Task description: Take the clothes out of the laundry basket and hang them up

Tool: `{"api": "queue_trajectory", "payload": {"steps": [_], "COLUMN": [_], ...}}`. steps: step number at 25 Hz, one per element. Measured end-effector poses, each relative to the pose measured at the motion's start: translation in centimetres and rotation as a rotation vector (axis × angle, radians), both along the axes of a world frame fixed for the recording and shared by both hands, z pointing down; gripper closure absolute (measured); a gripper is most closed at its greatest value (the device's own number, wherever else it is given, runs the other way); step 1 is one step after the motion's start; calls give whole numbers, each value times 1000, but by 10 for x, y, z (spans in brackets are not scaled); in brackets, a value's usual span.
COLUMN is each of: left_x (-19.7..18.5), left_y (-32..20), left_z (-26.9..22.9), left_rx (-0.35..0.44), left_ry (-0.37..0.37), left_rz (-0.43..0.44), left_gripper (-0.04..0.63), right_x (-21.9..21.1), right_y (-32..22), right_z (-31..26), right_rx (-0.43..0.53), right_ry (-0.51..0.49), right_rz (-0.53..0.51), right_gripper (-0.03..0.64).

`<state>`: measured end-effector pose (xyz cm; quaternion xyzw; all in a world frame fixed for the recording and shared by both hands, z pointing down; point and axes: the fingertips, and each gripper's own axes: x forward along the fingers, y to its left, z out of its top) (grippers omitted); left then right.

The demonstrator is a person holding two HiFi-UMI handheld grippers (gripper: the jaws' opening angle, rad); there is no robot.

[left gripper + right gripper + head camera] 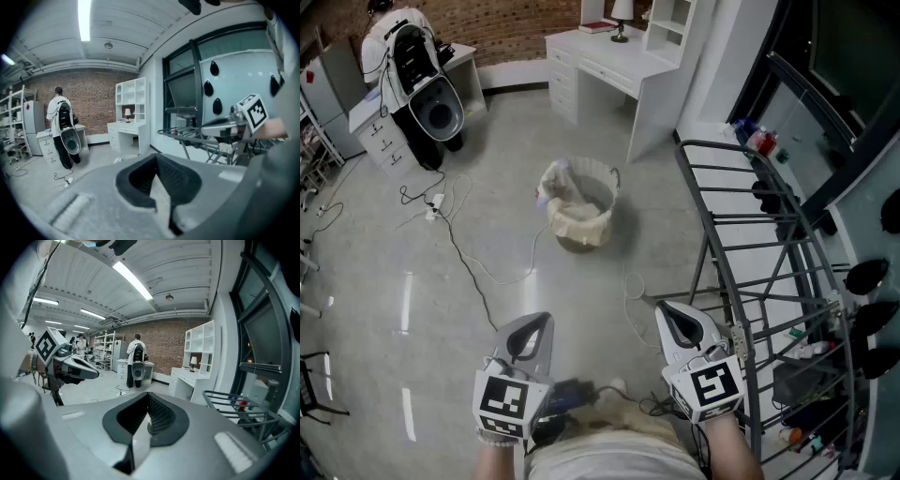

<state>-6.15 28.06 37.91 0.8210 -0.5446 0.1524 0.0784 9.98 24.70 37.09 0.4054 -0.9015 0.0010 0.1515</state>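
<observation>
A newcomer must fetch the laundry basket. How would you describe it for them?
Start at the white desk by the brick wall. On the grey floor before it stands the laundry basket: the only round tub, pale cloth over its rim.

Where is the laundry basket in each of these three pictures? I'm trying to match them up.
Head view: the laundry basket stands on the floor near the centre, slightly above the middle.
Left gripper view: only its rim shows, just left of centre, below the middle.
Right gripper view: not in it.
Shared landmark: the white desk with a lamp on it.
</observation>
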Motion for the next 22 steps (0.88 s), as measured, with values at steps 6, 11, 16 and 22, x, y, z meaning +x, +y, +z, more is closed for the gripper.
{"api": "queue_trajectory", "payload": {"steps": [6,11,16,22], "left_x": [-2,-4,-6,-9], "left_y": [-1,0,1,1], "left_z": [0,0,-1,-1], "left_rx": [2,3,11,10], "left_ry": [0,4,16,33], "left_rz": [0,0,1,7], "left_gripper": [603,603,601,601], "right_x": [-3,-5,-9,-14], "right_y": [0,2,4,4], "right_z": [1,2,3,5], "right_rx": [-5,-5,-31,-39], "right_ry": [3,5,-32,-41], "right_rz": [1,-1,-4,14], "right_gripper": [612,614,614,612]}}
